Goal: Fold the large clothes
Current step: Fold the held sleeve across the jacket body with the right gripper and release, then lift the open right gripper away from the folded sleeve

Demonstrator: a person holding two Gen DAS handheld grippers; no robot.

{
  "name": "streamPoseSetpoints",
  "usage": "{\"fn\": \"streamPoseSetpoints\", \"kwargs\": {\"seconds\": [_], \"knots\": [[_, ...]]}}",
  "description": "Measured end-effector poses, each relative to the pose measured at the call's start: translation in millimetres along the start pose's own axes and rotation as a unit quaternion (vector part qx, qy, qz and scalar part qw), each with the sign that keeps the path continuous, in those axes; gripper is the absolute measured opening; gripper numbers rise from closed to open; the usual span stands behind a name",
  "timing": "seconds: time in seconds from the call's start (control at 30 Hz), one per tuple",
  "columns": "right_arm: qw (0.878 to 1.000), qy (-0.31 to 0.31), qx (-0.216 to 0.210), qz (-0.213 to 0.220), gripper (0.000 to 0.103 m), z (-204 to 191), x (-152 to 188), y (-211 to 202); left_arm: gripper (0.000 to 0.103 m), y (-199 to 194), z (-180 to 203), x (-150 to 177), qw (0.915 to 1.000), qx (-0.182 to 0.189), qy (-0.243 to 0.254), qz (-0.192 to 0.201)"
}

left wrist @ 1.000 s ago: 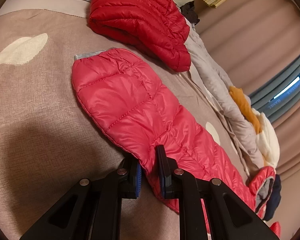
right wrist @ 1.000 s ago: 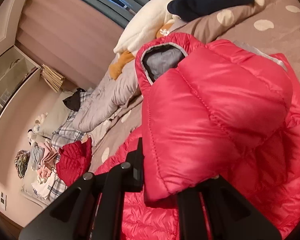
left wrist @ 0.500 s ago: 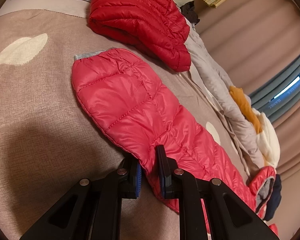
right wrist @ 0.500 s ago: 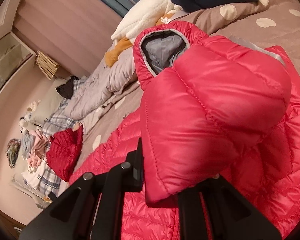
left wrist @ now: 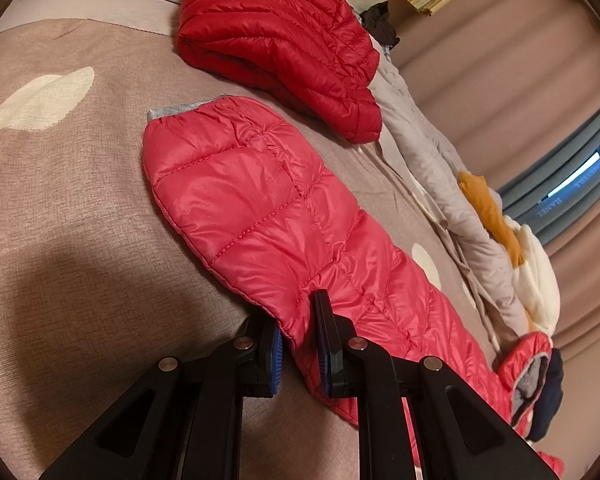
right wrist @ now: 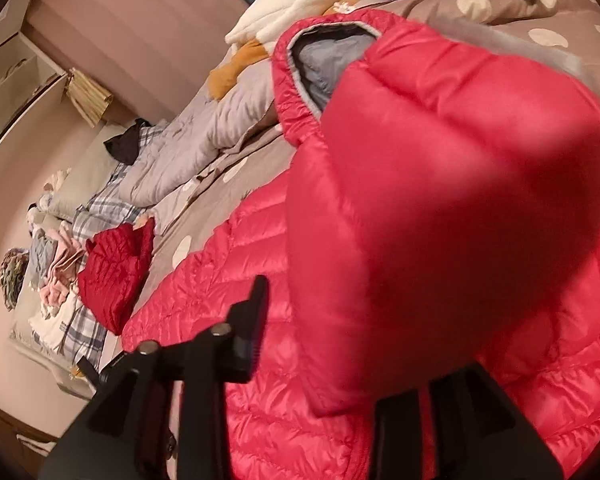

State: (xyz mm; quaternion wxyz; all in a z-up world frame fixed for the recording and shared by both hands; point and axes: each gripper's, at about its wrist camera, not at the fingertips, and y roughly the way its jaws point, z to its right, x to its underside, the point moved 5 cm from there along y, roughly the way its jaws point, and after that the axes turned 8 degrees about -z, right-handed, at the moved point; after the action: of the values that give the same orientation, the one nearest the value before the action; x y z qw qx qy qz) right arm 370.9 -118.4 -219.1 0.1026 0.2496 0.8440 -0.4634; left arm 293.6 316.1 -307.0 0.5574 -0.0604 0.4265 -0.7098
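Left wrist view: left gripper (left wrist: pixel 298 354) clamping pink jacket's (left wrist: pixel 260 216) sleeve edge on bedspread (left wrist: pixel 60 200). Right gripper (right wrist: pixel 320 360), jaws just opening, releasing sleeve (right wrist: pixel 440 220) folded across jacket body. Red jacket (left wrist: pixel 276 28) lying folded already; remaining folds pending.

I count two red puffer jackets (left wrist: pixel 260 208) (left wrist: pixel 284 36) on one bed (left wrist: pixel 60 200), plus one grey quilt (left wrist: pixel 440 168).
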Motion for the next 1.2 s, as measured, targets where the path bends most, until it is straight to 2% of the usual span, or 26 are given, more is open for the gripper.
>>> {"fn": "streamPoseSetpoints", "kwargs": {"seconds": [0.17,0.27,0.37,0.7,1.0,1.2], "knots": [[1.0,-0.021,-0.011,-0.014,0.056,-12,4,-3,0.015,0,0,0,1.0,-0.001,0.001,0.0],[0.999,-0.029,-0.022,-0.011,0.059,-17,4,-10,0.015,0,0,0,1.0,-0.002,0.001,0.0],[0.999,-0.037,-0.012,0.013,0.063,-19,0,-19,0.015,0,0,0,1.0,0.0,0.0,0.0],[0.998,-0.019,0.026,0.06,0.063,-2,-13,-25,0.015,1,2,-1,1.0,-0.005,0.004,0.001],[0.998,-0.01,0.021,0.062,0.063,4,-15,-27,0.015,1,3,-1,1.0,-0.005,0.005,0.001],[0.997,-0.006,0.032,0.072,0.063,10,-17,-33,0.015,2,4,-1,1.0,-0.005,0.005,0.001]]}}
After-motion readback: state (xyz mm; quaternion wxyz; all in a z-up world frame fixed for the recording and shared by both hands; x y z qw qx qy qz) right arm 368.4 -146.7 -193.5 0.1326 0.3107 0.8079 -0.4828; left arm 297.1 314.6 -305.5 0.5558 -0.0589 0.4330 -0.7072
